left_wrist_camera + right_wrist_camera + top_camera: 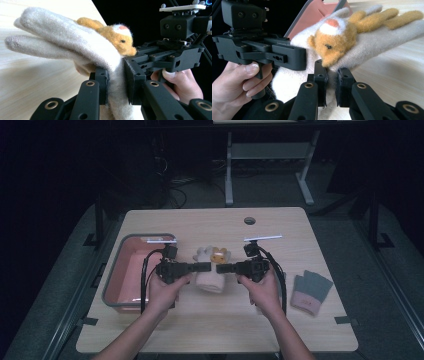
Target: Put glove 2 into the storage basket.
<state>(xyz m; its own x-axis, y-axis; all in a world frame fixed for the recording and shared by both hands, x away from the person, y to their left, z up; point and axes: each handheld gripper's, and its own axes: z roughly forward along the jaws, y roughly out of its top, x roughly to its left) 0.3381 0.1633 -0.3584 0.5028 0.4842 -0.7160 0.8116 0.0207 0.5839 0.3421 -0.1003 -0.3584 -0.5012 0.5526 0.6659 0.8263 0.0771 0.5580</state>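
Observation:
A cream woolly glove (210, 279) with an orange plush animal (218, 254) on its back is held over the middle of the table. My left gripper (207, 266) comes in from the left and is shut on the glove's cuff edge (115, 90). From the right, my right gripper (221, 268) is shut on the opposite edge (332, 82), just under the animal's head (334, 40). The two grippers face each other, tips almost touching. The glove's fingers (45, 32) point away from me.
A pink tray with a grey rim (112, 270) stands at the table's left, close behind my left hand. A grey glove with a pink cuff (311, 291) lies flat at the right. A cable hole (249, 220) sits near the far edge.

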